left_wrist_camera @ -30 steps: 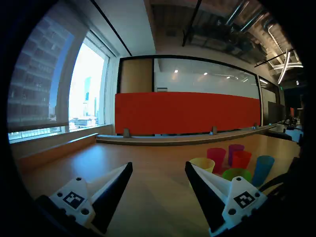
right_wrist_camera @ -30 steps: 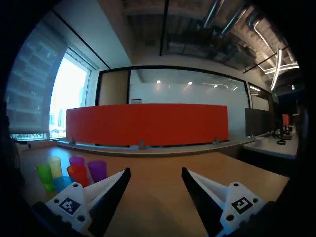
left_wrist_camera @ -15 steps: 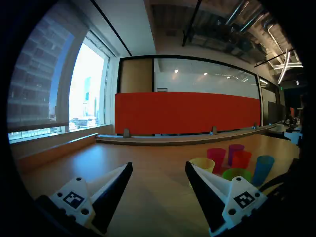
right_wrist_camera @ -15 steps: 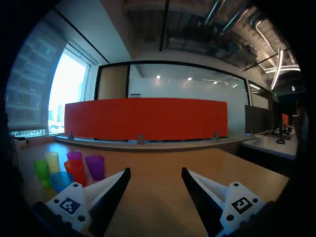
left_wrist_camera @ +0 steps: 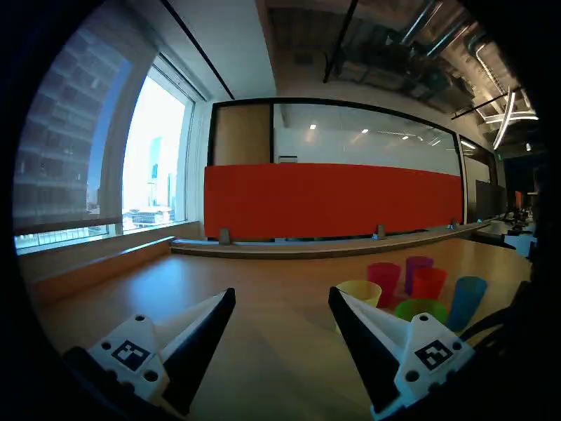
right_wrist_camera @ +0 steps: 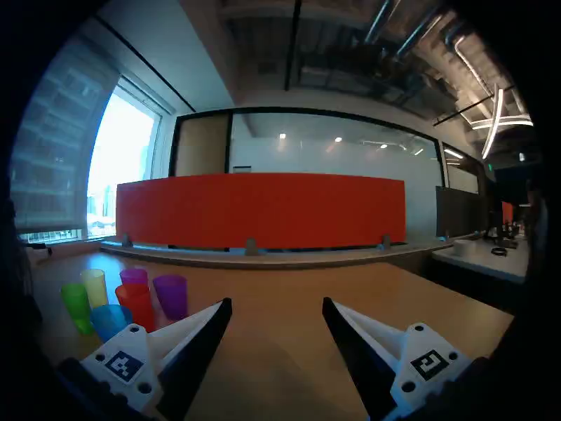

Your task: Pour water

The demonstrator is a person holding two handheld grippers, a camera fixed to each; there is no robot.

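Note:
Several coloured plastic cups stand grouped on the wooden table (left_wrist_camera: 280, 330). In the left gripper view they sit to the right: a yellow cup (left_wrist_camera: 359, 291), a pink cup (left_wrist_camera: 384, 277), a purple cup (left_wrist_camera: 418, 266), an orange cup (left_wrist_camera: 428, 282), a green cup (left_wrist_camera: 419, 309) and a blue cup (left_wrist_camera: 468, 298). My left gripper (left_wrist_camera: 282, 309) is open and holds nothing. In the right gripper view the same cluster is at the left: green cup (right_wrist_camera: 76, 305), yellow cup (right_wrist_camera: 95, 286), orange cup (right_wrist_camera: 138, 305), purple cup (right_wrist_camera: 170, 296), blue cup (right_wrist_camera: 109, 321). My right gripper (right_wrist_camera: 275, 310) is open and holds nothing.
A long red divider panel (left_wrist_camera: 329, 200) runs along the table's far edge. Big windows (left_wrist_camera: 151, 165) line the left wall. Another desk (right_wrist_camera: 484, 256) with small objects stands off to the right.
The right gripper view tilted slightly, so the cups and divider sit a little higher than one second ago. The left gripper has not moved.

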